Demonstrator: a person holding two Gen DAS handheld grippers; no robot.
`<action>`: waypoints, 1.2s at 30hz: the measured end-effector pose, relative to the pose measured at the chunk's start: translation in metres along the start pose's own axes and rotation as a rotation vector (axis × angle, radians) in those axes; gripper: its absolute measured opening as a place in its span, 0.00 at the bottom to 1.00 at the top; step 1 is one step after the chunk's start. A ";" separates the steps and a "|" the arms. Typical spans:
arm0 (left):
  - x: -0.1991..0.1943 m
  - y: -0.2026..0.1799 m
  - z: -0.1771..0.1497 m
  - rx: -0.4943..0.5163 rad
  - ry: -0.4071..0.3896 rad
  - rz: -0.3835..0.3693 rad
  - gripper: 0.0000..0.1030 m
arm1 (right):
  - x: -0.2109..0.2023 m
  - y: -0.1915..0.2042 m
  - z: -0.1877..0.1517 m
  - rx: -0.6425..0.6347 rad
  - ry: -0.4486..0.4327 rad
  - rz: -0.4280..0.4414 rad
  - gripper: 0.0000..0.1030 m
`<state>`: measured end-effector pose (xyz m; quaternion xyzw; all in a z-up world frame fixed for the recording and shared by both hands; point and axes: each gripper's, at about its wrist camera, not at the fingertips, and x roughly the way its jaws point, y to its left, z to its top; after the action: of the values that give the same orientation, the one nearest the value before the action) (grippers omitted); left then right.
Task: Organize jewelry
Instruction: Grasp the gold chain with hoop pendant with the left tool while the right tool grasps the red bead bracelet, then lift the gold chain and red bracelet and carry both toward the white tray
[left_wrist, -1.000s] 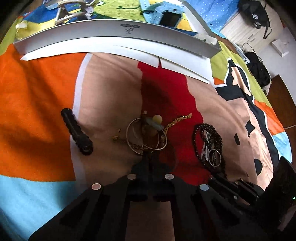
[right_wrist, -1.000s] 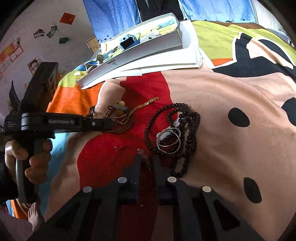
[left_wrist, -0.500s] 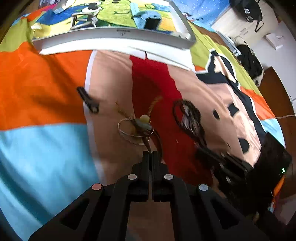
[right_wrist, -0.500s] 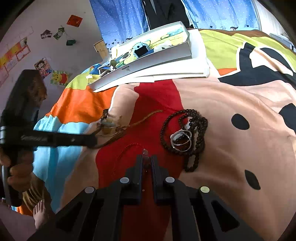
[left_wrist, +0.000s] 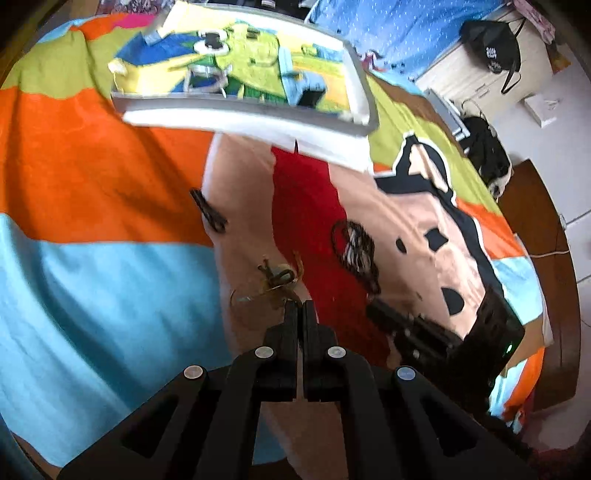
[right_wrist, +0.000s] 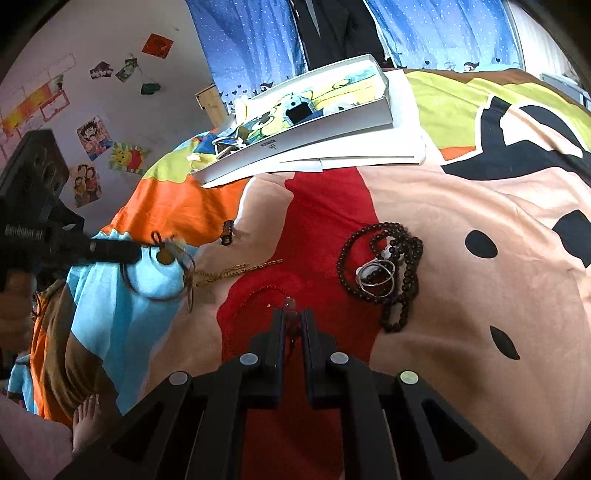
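My left gripper (left_wrist: 299, 304) is shut on a tangle of jewelry (left_wrist: 275, 278): a cord with a pale bead, a thin bangle and a gold chain. The right wrist view shows this tangle (right_wrist: 171, 264) lifted above the bedspread, its gold chain (right_wrist: 236, 271) trailing down onto the fabric. My right gripper (right_wrist: 291, 314) is shut on a thin red bead string (right_wrist: 258, 295) with a small clear bead at its tips. A dark bead necklace (right_wrist: 399, 273) with silver rings (right_wrist: 375, 277) lies on the bedspread to the right. The open white jewelry box (right_wrist: 314, 122) sits at the far side.
A black hair clip (left_wrist: 208, 210) lies on the bedspread left of the red patch. Jewelry box (left_wrist: 243, 85) holds several small items. White paper (right_wrist: 369, 151) lies under the box. A bare foot (right_wrist: 86, 417) shows at the lower left.
My left gripper has risen and pulled back toward the left, lifting the tangle off the bedspread. My right gripper has stayed shut on the red string and lifted slightly.
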<state>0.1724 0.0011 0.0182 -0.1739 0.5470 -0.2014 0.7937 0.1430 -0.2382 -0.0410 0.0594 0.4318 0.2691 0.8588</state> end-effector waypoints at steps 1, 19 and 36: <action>0.001 0.000 0.001 0.010 0.001 0.014 0.00 | -0.001 0.000 0.000 0.002 -0.002 0.003 0.08; 0.030 0.029 -0.070 0.033 0.220 0.071 0.00 | -0.001 0.012 0.000 -0.008 -0.006 0.047 0.08; -0.051 0.013 -0.036 0.249 -0.071 0.307 0.00 | -0.001 0.041 0.016 -0.062 -0.048 0.074 0.08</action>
<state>0.1239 0.0364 0.0396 0.0042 0.5096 -0.1377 0.8493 0.1384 -0.2024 -0.0163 0.0551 0.4002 0.3124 0.8598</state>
